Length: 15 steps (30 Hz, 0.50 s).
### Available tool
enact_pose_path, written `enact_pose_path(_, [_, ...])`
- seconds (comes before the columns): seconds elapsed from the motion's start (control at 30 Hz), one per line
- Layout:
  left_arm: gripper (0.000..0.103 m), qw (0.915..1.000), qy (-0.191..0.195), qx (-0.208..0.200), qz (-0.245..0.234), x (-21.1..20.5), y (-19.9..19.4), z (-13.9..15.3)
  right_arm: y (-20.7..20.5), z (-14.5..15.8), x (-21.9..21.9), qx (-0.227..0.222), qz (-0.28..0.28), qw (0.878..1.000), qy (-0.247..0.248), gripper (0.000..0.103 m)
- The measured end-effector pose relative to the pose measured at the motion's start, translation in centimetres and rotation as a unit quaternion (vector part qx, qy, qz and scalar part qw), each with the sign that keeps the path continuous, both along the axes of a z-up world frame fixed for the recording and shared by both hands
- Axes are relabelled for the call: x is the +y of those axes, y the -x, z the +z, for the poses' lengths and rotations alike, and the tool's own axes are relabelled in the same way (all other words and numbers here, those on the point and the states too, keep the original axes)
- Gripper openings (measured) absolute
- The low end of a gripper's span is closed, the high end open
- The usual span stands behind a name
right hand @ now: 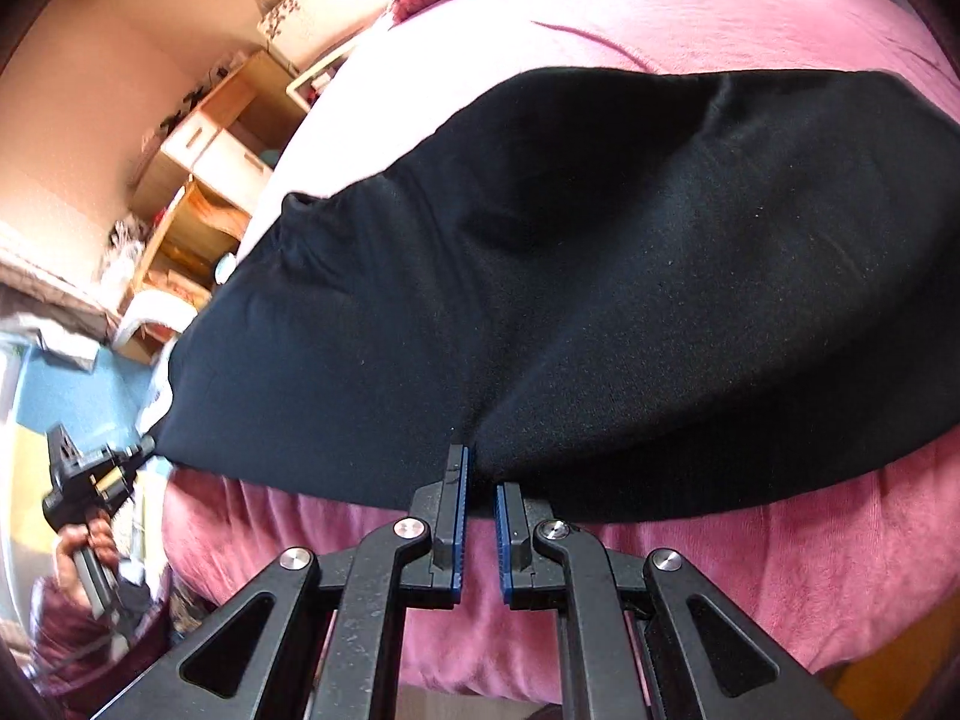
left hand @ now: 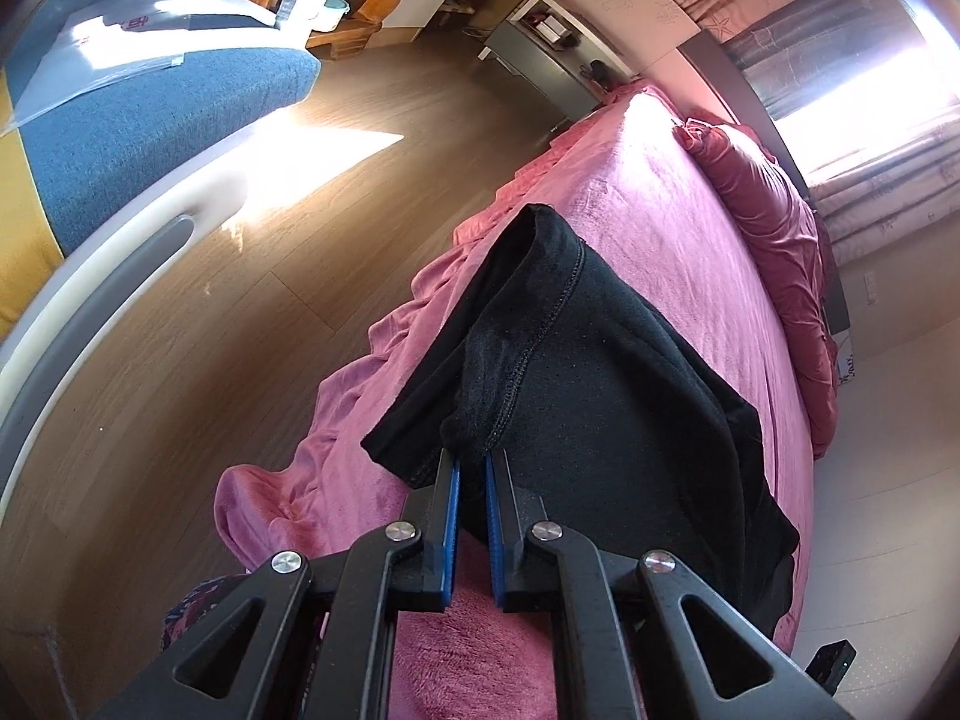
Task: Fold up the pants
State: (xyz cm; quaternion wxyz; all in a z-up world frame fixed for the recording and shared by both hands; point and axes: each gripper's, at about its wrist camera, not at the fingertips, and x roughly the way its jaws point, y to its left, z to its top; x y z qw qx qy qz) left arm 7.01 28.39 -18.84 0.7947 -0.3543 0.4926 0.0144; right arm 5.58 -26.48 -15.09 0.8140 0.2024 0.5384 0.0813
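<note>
Black pants [left hand: 606,384] lie on a pink bed cover [left hand: 654,198]. In the left wrist view my left gripper [left hand: 473,459] is shut on a bunched seam edge of the pants, lifting it a little. In the right wrist view the pants [right hand: 570,276] spread wide across the pink bed cover [right hand: 660,6]. My right gripper [right hand: 480,471] is shut on the near edge of the pants, cloth pinched between its blue pads [right hand: 461,498]. The left gripper [right hand: 90,480] shows at the far left, held in a hand.
A dark pink pillow [left hand: 774,240] lies at the bed's far side. A wooden floor [left hand: 240,300] runs to the left of the bed, with a blue and white seat [left hand: 150,120]. Wooden shelves [right hand: 204,180] stand against the wall. A bedside unit [left hand: 540,60] stands at the bed head.
</note>
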Motion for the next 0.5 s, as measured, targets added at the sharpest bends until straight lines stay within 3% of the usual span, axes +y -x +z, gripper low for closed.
enact_pose_path(0.17, [0.01, 0.9995, -0.01, 0.028, 0.007, -0.2, -0.3, -1.2, -0.4, -2.6, 0.0, 0.027, -0.016, 0.999, -0.003, 0.008])
enact_pose_path(0.23, [0.015, 0.9992, -0.021, 0.033, 0.008, -0.4, -0.1, -1.1, -0.6, -2.7, -0.1, 0.028, -0.018, 0.999, -0.005, 0.009])
enact_pose_path(0.27, [0.025, 0.9985, -0.036, 0.038, 0.014, -0.4, 0.0, -0.8, -0.7, -2.7, -0.2, 0.028, -0.018, 0.999, -0.011, 0.01])
enact_pose_path(0.3, [0.026, 0.9977, -0.053, 0.038, 0.02, -0.4, 0.1, -0.4, -0.7, -2.5, -0.4, 0.025, -0.018, 0.999, -0.017, 0.01])
enact_pose_path(0.43, [0.026, 0.9934, -0.108, 0.003, 0.039, -0.5, 0.6, 2.5, 0.0, -1.6, -2.5, 0.009, -0.03, 0.998, -0.059, 0.035])
enact_pose_path(0.5, [0.026, 0.9916, -0.122, -0.032, 0.028, -1.4, 0.7, 4.2, 0.6, -0.8, -4.1, -0.004, -0.045, 0.996, -0.07, 0.035])
